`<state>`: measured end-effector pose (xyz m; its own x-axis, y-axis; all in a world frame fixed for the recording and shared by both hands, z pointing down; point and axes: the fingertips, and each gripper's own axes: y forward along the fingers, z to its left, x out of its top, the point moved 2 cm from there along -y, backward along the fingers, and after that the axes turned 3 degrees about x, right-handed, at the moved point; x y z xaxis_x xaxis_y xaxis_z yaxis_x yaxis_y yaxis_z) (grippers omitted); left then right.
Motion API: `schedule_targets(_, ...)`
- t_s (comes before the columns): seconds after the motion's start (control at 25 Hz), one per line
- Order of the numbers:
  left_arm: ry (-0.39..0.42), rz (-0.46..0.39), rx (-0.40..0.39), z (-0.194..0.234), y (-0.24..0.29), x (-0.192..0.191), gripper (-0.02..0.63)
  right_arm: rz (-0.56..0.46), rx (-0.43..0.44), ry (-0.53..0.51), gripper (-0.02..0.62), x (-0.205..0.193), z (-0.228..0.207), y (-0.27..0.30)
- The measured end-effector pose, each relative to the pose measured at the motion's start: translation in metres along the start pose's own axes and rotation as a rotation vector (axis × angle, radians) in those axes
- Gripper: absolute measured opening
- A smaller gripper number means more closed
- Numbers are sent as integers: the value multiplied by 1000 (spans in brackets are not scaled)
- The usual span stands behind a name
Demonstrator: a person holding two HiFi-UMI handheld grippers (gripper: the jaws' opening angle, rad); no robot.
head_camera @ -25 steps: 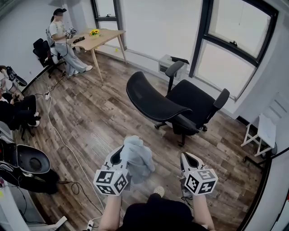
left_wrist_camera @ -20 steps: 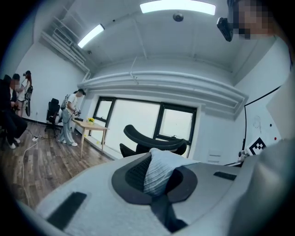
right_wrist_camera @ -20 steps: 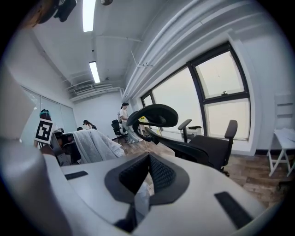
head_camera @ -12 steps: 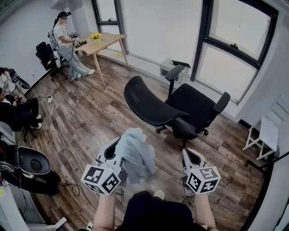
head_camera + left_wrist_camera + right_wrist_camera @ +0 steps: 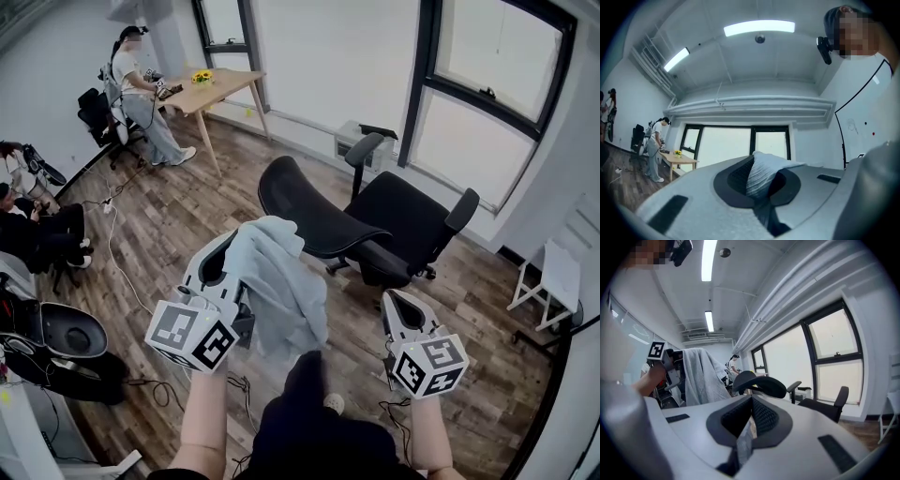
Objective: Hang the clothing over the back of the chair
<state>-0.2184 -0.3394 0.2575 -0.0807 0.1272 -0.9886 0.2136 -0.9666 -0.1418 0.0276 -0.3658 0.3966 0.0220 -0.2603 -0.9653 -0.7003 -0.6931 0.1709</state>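
A light grey garment [image 5: 277, 281] hangs from my left gripper [image 5: 228, 251], which is raised and shut on a fold of the cloth [image 5: 763, 174]; the rest drapes down toward my body. The black mesh office chair [image 5: 314, 214] stands just beyond, its backrest turned toward me and its seat [image 5: 405, 220] on the far side. My right gripper [image 5: 395, 300] is lower, to the right, shut, and apart from the garment. The right gripper view shows the hanging garment [image 5: 701, 376] at left and the chair's backrest [image 5: 758, 383] straight ahead.
A wooden desk [image 5: 211, 86] with a person [image 5: 141, 98] beside it stands at the far left. People sit along the left wall [image 5: 37, 225]. A cable [image 5: 120, 267] runs over the wood floor. A white stand [image 5: 551, 272] is at right, dark equipment [image 5: 56, 339] at lower left.
Both grippers have risen, the left much more. The garment has come up with the left gripper and now hangs closer to the chair's backrest.
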Motion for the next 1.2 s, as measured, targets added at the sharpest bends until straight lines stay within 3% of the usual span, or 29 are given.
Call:
schedule_targets(0.2, 32, -52, -41, 0, 30, 29, 8, -40, 26, -45, 0, 27, 3, 11)
schedule_targets(0.48, 21, -67, -92, 5, 89, 39, 8, -74, 13, -60, 0, 59, -14, 38)
schedule_targets(0.84, 33, -51, -173, 4, 190, 45, 8, -82, -16, -51, 0, 87, -55, 77)
schedule_targets(1.2, 7, 34, -335, -21, 301, 22, 8, -92, -93, -36, 0, 105, -105, 106)
